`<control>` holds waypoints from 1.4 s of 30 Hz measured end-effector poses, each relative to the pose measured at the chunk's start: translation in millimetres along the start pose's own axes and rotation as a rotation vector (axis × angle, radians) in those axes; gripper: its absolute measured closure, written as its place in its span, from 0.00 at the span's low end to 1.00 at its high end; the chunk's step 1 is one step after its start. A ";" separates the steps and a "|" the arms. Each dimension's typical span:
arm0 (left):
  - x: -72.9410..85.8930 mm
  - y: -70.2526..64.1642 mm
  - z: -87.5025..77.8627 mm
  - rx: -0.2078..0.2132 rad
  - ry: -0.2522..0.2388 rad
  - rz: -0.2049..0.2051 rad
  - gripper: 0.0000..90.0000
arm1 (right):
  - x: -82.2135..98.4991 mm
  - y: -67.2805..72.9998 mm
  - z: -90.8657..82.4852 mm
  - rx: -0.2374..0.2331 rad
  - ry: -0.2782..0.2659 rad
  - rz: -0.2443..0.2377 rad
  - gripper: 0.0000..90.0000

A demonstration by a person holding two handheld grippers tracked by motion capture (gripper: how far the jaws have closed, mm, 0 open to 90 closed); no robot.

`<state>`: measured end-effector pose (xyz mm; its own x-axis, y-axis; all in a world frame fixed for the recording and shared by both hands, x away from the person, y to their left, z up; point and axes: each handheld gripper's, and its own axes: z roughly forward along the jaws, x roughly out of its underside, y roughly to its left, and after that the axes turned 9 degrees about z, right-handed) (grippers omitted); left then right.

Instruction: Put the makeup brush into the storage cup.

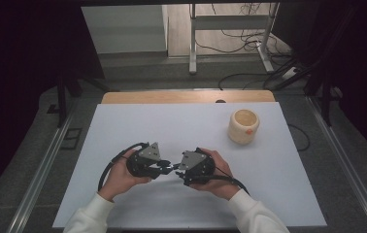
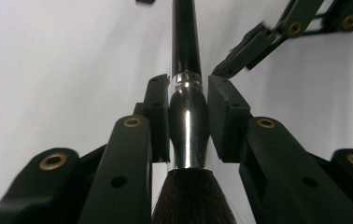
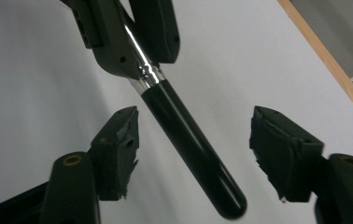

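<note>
A make-up brush with a black handle, a shiny metal ferrule and dark bristles is held level just above the white table. My left gripper is shut on the ferrule, and it appears near the table's front middle. Facing it tip to tip is my right gripper. Its jaws stand open on either side of the handle, and the pads are clear of it. The handle's rounded end points toward the right gripper's camera.
A cream cup with an orange mark on its side stands at the table's back right. The white table top ends in a wooden strip at the far edge. Cables trail from both grippers toward the person.
</note>
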<state>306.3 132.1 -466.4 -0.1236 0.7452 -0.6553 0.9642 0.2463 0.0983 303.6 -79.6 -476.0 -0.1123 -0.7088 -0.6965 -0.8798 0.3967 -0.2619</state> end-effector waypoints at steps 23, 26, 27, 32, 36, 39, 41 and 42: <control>4.6 -2.9 -33.1 -0.246 -0.265 -0.156 0.28 | -0.4 11.6 3.4 0.002 0.013 -0.163 0.83; 7.0 -4.2 -37.3 -0.258 -0.275 -0.179 0.22 | 0.6 9.7 3.4 0.005 0.009 -0.153 0.83; 7.7 -4.5 -38.6 -0.259 -0.281 -0.189 0.21 | 0.9 9.2 3.2 0.006 0.010 -0.150 0.83; 12.2 -5.6 -45.0 -0.280 -0.303 -0.226 0.16 | 2.4 6.4 1.1 0.021 0.009 -0.136 0.83; 17.5 -6.8 -48.4 -0.309 -0.310 -0.244 0.16 | 3.1 3.9 -0.8 0.022 0.004 -0.116 0.83; 21.5 -6.5 -49.2 -0.301 -0.303 -0.258 0.15 | 3.5 3.2 -1.7 0.027 0.007 -0.111 0.83; 24.0 -6.3 -49.1 -0.294 -0.298 -0.264 0.15 | 4.1 2.7 -2.7 0.030 0.005 -0.104 0.83; 25.1 -6.2 -48.7 -0.294 -0.292 -0.265 0.15 | 4.3 2.3 -2.9 0.032 0.001 -0.103 0.83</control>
<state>285.8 179.5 -447.1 -0.2442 0.4391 -0.8646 0.7965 0.5994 0.0795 299.7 -83.5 -477.6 -0.0224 -0.7477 -0.6637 -0.8717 0.3397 -0.3533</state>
